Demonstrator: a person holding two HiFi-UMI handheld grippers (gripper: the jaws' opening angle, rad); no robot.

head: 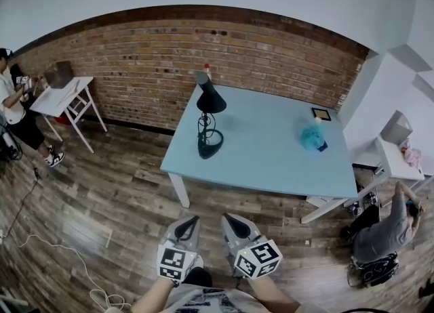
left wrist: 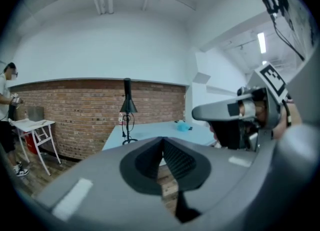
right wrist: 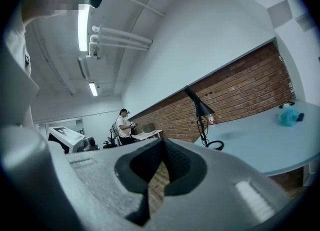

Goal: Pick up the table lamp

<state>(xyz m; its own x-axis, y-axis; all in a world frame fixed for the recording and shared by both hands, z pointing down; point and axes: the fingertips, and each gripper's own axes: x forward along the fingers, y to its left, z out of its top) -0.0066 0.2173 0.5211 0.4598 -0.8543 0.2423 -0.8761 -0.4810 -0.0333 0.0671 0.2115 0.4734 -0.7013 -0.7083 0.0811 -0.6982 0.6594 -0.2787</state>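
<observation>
On the pale blue table (head: 271,162), near its left edge: black table lamp (head: 211,103), upright | left gripper (head: 189,223), right gripper (head: 232,222): both closed, empty, well short of the table | handling: probably light, rigid, top-heavy; grasp the thin stem.

A light-blue bench (head: 264,149) stood against the brick wall (head: 135,68), carrying a teal object (head: 313,138) and a small dark-framed square (head: 321,114) near its far right corner. A white folding table (head: 64,98) and a standing person (head: 17,115) were at far left. A white cable (head: 68,257) lay on the wooden floor (head: 102,196).
</observation>
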